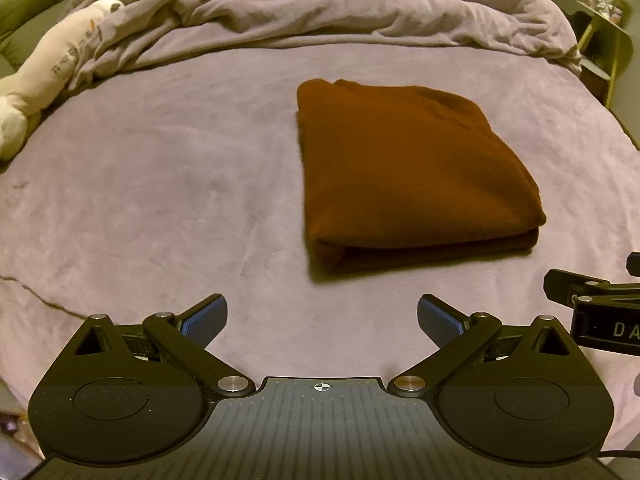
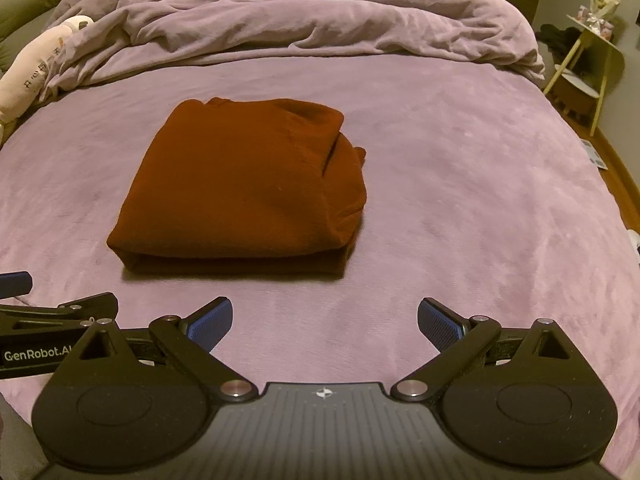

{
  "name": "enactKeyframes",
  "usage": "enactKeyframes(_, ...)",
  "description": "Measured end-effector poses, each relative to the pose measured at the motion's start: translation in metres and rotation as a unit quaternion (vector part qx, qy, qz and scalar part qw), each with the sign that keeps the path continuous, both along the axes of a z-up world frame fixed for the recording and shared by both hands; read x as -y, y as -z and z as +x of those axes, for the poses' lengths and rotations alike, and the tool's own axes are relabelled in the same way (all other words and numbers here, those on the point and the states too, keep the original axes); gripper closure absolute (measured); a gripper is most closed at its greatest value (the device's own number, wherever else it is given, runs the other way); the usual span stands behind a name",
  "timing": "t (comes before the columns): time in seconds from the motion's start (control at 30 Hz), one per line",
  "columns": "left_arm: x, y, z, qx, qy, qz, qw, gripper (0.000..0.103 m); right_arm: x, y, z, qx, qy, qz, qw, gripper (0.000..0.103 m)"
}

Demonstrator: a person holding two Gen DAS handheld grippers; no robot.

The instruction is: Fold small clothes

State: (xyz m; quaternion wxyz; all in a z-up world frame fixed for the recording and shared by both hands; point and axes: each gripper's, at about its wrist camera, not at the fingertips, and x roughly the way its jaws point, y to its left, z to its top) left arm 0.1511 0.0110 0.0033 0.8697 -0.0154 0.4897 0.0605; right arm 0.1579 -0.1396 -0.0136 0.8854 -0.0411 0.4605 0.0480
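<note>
Rust-brown garment (image 2: 240, 184) lies folded on lilac bedspread (image 2: 460, 200); both grippers' fingers (image 1: 204, 318) (image 2: 212, 320) spread, empty.

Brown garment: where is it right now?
The folded brown garment lies flat on the purple bedsheet, ahead of both open grippers: left of centre in the right wrist view, right of centre in the left. The rumpled duvet lies behind it.

You have 1 rust-brown garment (image 1: 416, 172) lying folded into a thick, roughly rectangular bundle on the bed. Its rounded fold edge faces you at 6 o'clock, with layers stacked flat beneath. At the far end, toward 12 o'clock, a ribbed cuff or hem (image 2: 320, 114) folds over, and 1 tuck bulges at 3 o'clock.
</note>
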Motion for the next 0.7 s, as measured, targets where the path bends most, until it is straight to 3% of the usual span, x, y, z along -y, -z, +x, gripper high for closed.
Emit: enactKeyframes(0.7,-0.0003,-0.0006,-0.0012,-0.001,-0.004,-0.009,1.0,0.0,-0.0016,-0.0023,-0.0001,-0.005,0.002,0.0,1.0,0.004)
